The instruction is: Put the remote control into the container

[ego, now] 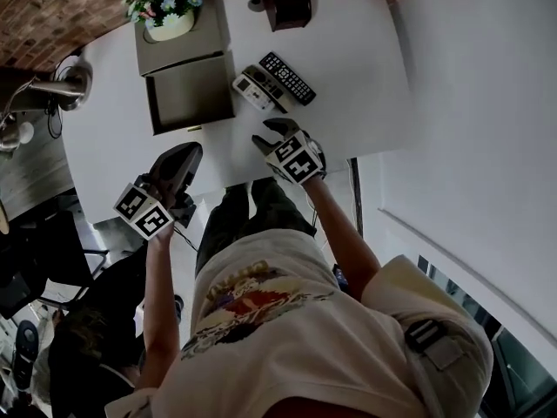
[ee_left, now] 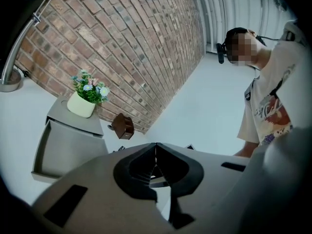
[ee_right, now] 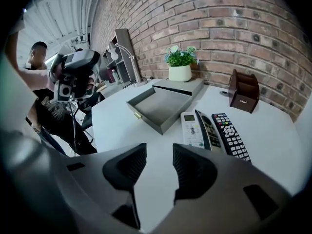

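On the white worktop, three remotes in a row, all outside the container: a white remote control nearest it, a grey remote control close alongside, then a black remote control on the far side. Container an open grey tray, shallow and bare inside, just left of the remotes in the head view, with a closed grey box behind it and a potted plant on top of that. Brown holder farther back, by the brick wall; desk lamp off at the left edge. Right gripper low over the worktop just short of the remotes, angled down toward them; fingers partly apart, only bare worktop between them, gripping nothing. In the right gripper view, white and grey remotes straight beyond the fingers. Left gripper near the worktop's front edge, on the near side of the container and well apart from the remotes; fingers pressed together tip to tip, empty.
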### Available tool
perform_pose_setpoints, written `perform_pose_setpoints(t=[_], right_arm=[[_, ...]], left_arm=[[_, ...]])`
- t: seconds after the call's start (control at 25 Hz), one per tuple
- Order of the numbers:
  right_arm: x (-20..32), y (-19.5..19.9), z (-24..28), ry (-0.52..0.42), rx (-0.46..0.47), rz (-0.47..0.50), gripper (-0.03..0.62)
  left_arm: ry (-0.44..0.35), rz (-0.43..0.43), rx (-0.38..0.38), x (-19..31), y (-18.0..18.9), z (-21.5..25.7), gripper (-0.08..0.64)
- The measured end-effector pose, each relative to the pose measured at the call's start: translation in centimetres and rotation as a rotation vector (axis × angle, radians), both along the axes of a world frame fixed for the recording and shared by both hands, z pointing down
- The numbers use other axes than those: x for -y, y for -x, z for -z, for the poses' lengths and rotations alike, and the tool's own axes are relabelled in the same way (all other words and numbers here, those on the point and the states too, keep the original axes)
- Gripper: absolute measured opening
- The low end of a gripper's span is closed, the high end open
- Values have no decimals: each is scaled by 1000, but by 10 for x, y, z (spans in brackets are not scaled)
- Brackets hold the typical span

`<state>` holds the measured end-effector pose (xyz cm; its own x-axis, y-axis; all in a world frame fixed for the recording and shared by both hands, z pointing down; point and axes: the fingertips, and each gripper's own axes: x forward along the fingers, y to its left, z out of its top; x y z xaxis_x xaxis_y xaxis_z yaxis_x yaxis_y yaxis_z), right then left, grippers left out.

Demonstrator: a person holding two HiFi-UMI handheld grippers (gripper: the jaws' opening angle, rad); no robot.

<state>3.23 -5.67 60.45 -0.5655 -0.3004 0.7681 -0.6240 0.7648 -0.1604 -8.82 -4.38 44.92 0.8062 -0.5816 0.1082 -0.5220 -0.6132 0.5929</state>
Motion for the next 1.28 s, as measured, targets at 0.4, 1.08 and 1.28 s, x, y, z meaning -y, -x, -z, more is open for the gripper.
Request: perform_pose_setpoints(t=[0.4, 1.08, 1.28], right_arm=[[24, -18, -33, 32, -55, -56, 166], [60, -26, -50, 23, -51, -64, 211], [64, -23, -48, -31, -153, 45, 227]], left_arm=[[19, 27, 1, 1, 2, -15, 6], [65, 78, -3, 4, 14, -31, 5], [69, 80, -10, 7, 14, -31, 5]])
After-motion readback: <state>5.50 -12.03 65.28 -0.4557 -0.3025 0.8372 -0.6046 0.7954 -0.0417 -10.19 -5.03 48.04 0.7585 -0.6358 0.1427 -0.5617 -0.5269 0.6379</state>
